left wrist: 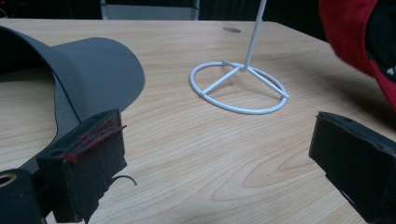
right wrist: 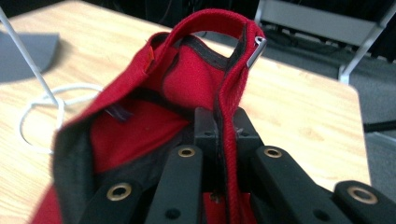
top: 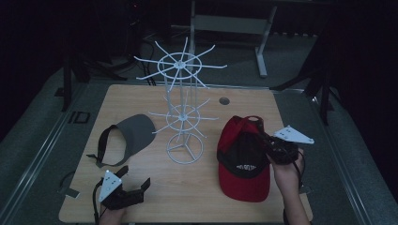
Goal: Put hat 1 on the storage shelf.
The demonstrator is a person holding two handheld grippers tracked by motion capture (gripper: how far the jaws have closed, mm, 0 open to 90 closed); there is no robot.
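A red cap (top: 244,154) with a black front panel hangs tilted above the right half of the wooden table (top: 155,197), its brim toward me. My right gripper (top: 271,144) is shut on the cap's side rim; in the right gripper view the jaws pinch the red cap (right wrist: 187,84) edge at my right gripper (right wrist: 218,126), the back strap arching above. A grey visor (top: 126,136) lies flat at the left. My left gripper (top: 136,180) rests open near the front left edge, the grey visor (left wrist: 88,70) just beyond my left gripper (left wrist: 219,149).
A white wire display stand (top: 180,108) with radial hooks rises from a ring base (left wrist: 238,88) at the table's middle, between visor and cap. A round cable hole (top: 224,101) sits at the back right. Dark floor and a metal frame (top: 230,23) lie beyond.
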